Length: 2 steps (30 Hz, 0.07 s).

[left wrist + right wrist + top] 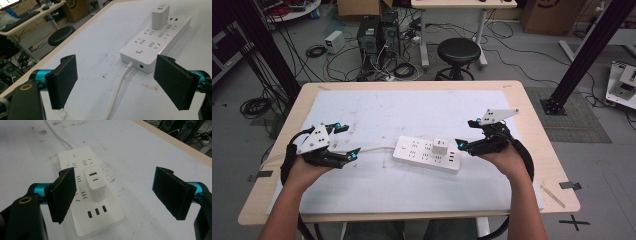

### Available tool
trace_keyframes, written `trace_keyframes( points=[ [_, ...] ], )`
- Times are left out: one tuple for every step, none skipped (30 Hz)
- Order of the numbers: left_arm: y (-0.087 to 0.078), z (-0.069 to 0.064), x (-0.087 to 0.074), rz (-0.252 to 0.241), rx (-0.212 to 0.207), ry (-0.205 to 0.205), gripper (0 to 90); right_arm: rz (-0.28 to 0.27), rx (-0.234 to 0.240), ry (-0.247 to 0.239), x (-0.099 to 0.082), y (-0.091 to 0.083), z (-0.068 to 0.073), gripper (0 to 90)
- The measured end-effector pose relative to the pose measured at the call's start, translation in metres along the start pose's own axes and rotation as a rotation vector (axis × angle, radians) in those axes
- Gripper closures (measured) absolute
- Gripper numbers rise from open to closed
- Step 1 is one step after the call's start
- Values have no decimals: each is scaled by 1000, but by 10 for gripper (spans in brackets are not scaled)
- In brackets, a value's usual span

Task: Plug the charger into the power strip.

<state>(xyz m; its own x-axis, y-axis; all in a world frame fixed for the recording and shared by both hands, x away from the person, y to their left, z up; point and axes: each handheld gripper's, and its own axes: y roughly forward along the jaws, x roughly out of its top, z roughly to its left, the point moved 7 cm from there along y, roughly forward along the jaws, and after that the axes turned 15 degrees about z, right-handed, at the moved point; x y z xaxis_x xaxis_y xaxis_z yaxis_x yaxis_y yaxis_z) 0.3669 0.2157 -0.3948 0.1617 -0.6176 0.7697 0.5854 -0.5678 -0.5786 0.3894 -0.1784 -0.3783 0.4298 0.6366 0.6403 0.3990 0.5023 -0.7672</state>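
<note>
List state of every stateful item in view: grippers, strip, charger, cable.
left gripper: open, empty, off the strip's cable end.
right gripper: open, empty, beside the strip's USB end.
power strip: flat on table, one socket in use.
charger: plugged into strip, upright.
strip cable: attached to strip, slack on table.

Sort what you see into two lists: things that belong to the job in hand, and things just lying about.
Belongs to the job:
- power strip
- white charger plugged into it
- strip's white cable
- left tongs and right tongs, both open

Just lying about:
- black stool
- computer towers on the floor
- cardboard box
</note>
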Motion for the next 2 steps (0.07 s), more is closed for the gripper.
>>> trace_keyframes(
  points=[
    [1, 0, -1, 4, -1, -4, 191, 2, -5, 4, 0, 0, 0, 197],
    [2, 0, -1, 1, -2, -7, 191, 3, -6, 2, -1, 0, 0, 197]
  ],
)
